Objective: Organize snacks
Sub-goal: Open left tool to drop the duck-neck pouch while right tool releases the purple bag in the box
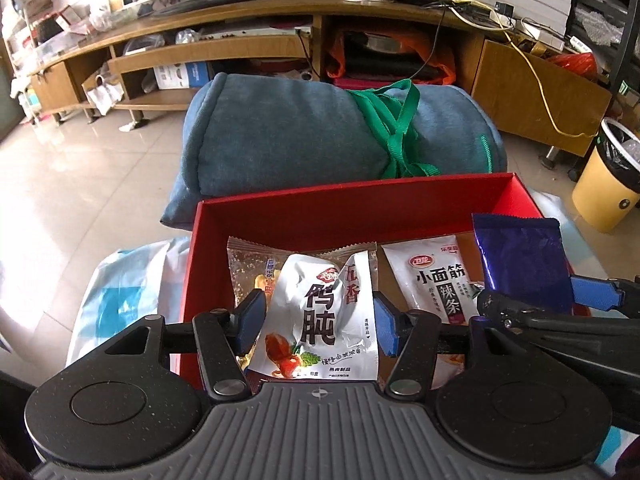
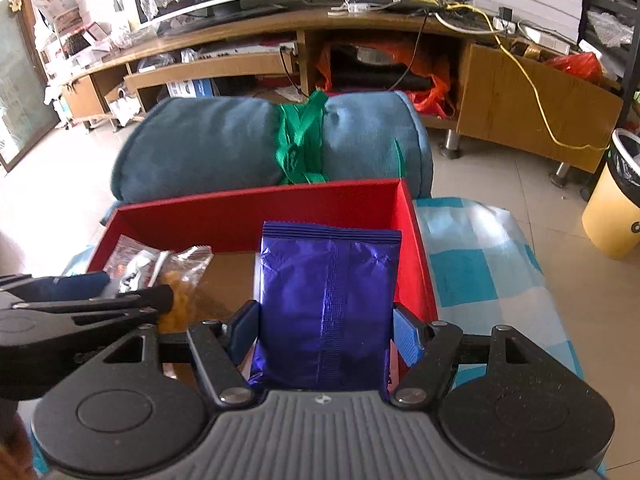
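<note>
My left claw (image 1: 319,320) pinched a silver snack packet (image 1: 320,312) over the red box (image 1: 352,208); my right claw (image 2: 326,332) clamped a purple packet (image 2: 326,300), both tilted downward.

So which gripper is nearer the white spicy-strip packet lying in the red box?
Left. The left gripper, shut on a silver packet, hangs just beside the white spicy-strip packet. The right gripper, holding the purple packet, is also close, on its other side.
</note>
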Demonstrator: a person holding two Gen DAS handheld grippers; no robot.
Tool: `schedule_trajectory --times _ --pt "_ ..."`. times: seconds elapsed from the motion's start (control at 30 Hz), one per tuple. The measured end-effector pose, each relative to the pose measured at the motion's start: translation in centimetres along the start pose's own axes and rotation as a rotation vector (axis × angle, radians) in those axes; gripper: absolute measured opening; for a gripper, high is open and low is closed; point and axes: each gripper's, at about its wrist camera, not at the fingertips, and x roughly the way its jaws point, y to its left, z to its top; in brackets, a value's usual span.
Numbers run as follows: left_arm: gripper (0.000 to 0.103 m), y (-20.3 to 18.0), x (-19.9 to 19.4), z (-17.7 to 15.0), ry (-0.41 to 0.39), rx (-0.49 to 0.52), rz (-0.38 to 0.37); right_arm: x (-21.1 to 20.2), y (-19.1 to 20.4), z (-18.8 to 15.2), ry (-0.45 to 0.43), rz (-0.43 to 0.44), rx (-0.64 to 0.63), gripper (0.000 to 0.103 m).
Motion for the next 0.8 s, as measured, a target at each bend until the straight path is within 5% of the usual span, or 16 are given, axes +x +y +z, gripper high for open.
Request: schedule_trajectory --times 0.33,0.8 --pt "0.072 0.1 0.8 0.1 0.014 -0.003 0.018 1.3 -0.3 -0.2 0.028 -0.014 0.002 0.065" --pt "0.086 1.2 -0.4 0.7 0.029 -0.096 -0.090 0.6 -1.6 0.4 0.005 0.033 0.095 0.065"
